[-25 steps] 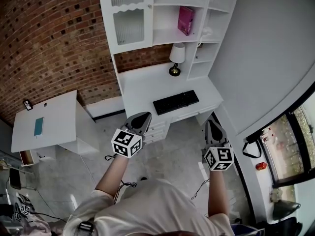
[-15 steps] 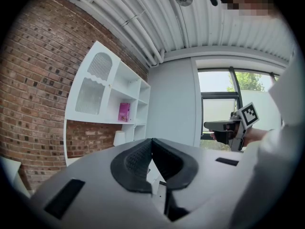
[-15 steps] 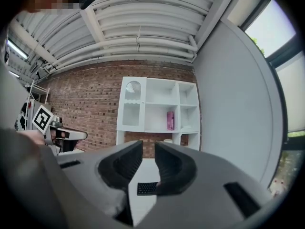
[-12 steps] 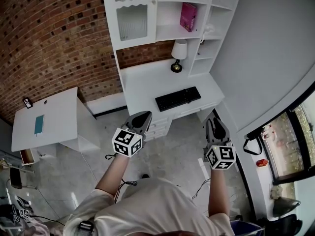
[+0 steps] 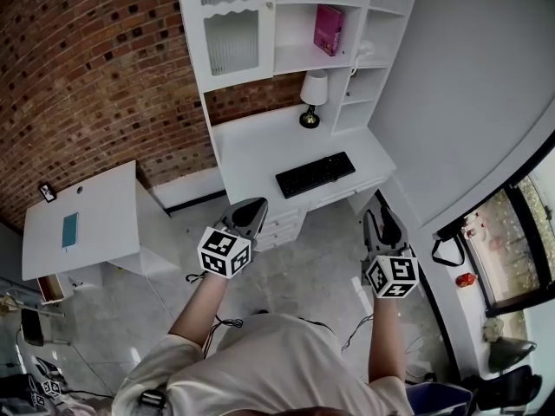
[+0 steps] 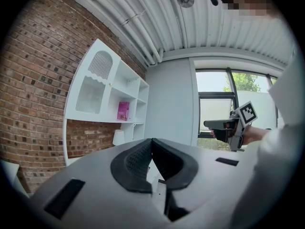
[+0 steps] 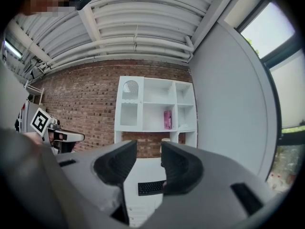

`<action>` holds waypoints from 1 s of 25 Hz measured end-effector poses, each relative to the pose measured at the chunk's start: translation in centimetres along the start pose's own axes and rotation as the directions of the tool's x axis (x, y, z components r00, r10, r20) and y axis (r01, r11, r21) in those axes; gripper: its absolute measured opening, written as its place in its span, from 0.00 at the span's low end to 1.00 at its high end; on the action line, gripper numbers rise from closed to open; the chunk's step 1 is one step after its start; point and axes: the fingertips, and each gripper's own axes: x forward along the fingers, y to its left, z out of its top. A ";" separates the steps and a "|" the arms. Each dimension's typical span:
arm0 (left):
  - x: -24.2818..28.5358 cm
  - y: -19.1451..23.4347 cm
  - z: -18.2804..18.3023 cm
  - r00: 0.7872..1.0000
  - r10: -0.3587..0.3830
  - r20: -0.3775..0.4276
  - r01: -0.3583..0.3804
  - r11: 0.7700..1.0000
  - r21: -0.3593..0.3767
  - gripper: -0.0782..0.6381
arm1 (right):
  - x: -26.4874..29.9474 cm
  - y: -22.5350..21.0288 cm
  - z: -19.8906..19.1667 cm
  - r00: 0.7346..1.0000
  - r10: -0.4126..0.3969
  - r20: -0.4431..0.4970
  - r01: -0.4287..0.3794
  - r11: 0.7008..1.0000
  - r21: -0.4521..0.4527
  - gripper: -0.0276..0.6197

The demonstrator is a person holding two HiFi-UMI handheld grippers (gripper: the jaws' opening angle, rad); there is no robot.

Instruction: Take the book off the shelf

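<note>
A pink book point(image 5: 328, 29) stands upright in the middle compartment of the white shelf unit point(image 5: 286, 59) above the desk; it also shows as a small pink book point(image 6: 123, 111) in the left gripper view and the same pink book point(image 7: 167, 119) in the right gripper view. My left gripper point(image 5: 254, 208) is shut and empty, held over the floor well short of the desk. My right gripper point(image 5: 387, 218) is level with it on the right; its jaws are opening with nothing between them. Both are far from the book.
A white desk point(image 5: 260, 150) under the shelf carries a black keyboard point(image 5: 315, 174) and a small lamp point(image 5: 312, 96). A second white table point(image 5: 87, 219) with a teal phone stands at left by the brick wall point(image 5: 87, 76). A window point(image 5: 512, 241) lies to the right.
The right gripper's jaws have parted from closed. The view shifted slightly; both grippers have stayed at about the same distance from the desk.
</note>
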 end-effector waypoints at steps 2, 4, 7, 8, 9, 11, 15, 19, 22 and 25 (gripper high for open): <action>-0.1 0.2 -0.1 1.000 -0.011 -0.002 0.011 1.000 0.002 0.10 | -0.1 0.3 -0.1 1.000 -0.010 0.000 0.010 1.000 0.001 0.27; -0.2 0.5 -0.2 1.000 -0.022 -0.006 0.022 1.000 0.002 0.10 | -0.1 0.6 -0.2 1.000 -0.021 0.000 0.021 1.000 0.001 0.27; -0.2 0.8 -0.5 0.999 -0.036 -0.013 0.036 0.999 -0.002 0.10 | -0.3 0.9 -0.4 0.999 -0.037 -0.005 0.037 0.999 0.004 0.27; 0.0 0.9 -0.5 0.999 -0.039 -0.014 0.039 0.999 -0.004 0.10 | -0.3 0.9 -0.4 0.999 -0.041 -0.008 0.041 0.999 0.003 0.27; 0.1 1.1 -0.5 0.999 -0.041 -0.013 0.041 0.999 -0.007 0.10 | -0.2 0.9 -0.5 0.999 -0.044 -0.012 0.044 0.999 0.002 0.27; 0.5 1.4 -0.5 0.999 -0.042 -0.012 0.041 0.999 -0.013 0.10 | 0.1 0.8 -0.7 0.999 -0.046 -0.020 0.046 0.999 -0.001 0.27; 1.6 2.0 -0.7 0.999 -0.041 -0.017 0.041 0.999 -0.019 0.10 | 1.3 0.2 -0.9 0.999 -0.044 -0.029 0.044 0.999 -0.001 0.27; 3.1 3.0 -1.0 0.999 -0.023 -0.024 0.023 1.000 -0.019 0.10 | 3.4 -0.7 -1.2 0.999 -0.029 -0.029 0.029 1.000 0.002 0.27; 4.8 3.8 -1.1 1.000 -0.005 -0.027 0.005 1.000 -0.022 0.10 | 5.3 -1.8 -1.3 0.999 -0.014 -0.032 0.015 1.000 0.008 0.27; 7.1 4.2 -0.8 1.000 0.009 -0.027 -0.009 1.000 -0.018 0.10 | 7.4 -3.6 -1.4 0.999 0.000 -0.032 0.000 1.000 0.010 0.27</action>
